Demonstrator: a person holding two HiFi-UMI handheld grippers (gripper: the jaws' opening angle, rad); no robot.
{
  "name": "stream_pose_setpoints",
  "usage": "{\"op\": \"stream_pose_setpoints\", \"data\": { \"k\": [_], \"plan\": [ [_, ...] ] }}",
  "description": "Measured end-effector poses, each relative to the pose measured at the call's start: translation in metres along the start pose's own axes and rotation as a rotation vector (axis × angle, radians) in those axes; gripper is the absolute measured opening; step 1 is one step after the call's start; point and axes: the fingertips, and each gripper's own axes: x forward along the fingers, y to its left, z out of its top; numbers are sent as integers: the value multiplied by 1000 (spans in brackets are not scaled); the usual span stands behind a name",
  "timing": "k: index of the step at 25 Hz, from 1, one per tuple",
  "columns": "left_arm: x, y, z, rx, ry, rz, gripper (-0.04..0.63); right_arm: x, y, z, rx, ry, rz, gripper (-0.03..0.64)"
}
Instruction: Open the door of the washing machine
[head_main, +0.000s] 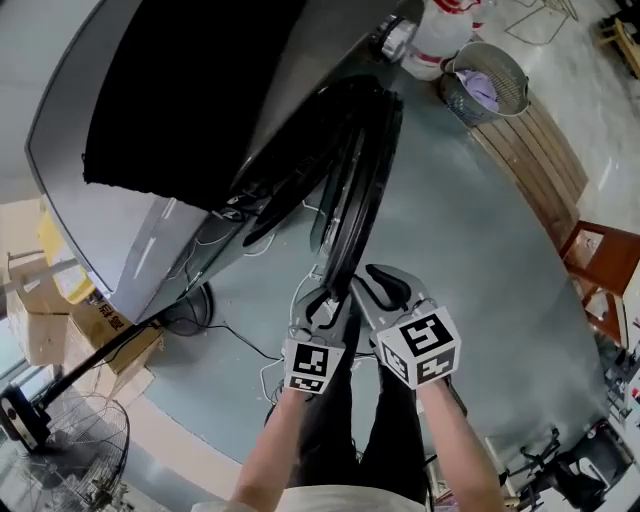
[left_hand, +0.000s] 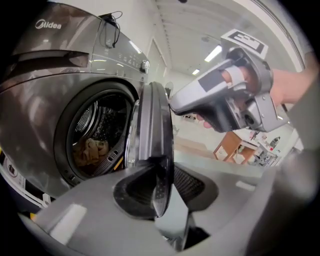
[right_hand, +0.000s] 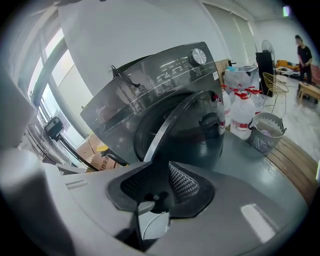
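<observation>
Door (left_hand: 152, 130) of the washing machine (left_hand: 40, 100) stood swung well out from the front, edge-on to the person, so the latch was clearly undone and the opening was largely done. Only a further swing to full width seemed left. It was a round, thick-rimmed disc of glossy dark plastic with a domed window. The cabinet was smooth grey metal with a soft sheen, and inside it a perforated steel drum (left_hand: 95, 120) held a crumpled tan cloth (left_hand: 90, 150).

The left gripper (left_hand: 160, 192) straddled the door's outer rim and appeared clamped on it, though the wide-angle view left the contact on one side unclear. The right gripper (right_hand: 159, 187) hung just beside it, jaws parted on nothing, its black ribbed pads (right_hand: 185, 182) bare.

Below lay a smooth grey-green floor (head_main: 470, 260), with a wire-mesh basket (head_main: 490, 85) well apart.
</observation>
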Motion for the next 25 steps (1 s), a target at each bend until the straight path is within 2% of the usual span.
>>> {"op": "stream_pose_setpoints", "data": {
  "k": [3,6,13,19,23,25],
  "plan": [
    [4,-11,2,4,-2,-20,164,-9,-5,0,9,-12,14,82],
    [9,-26,2,11,11,-58,169,-21,-8,2,12,-47,24,117],
    [24,-69,4,53,42,-174,172,-29,-28,0,2,-61,-54,156],
    [39,-105,5,20,68,-316,170,-44,-55,-8,-32,-45,-147,181],
    [41,-128,5,115,99,-429,136,-57,-71,-10,-4,-83,-154,175],
    [41,-134,9,186,93,-486,74,-62,-77,-10,-11,-91,-156,169]
  ]
}}
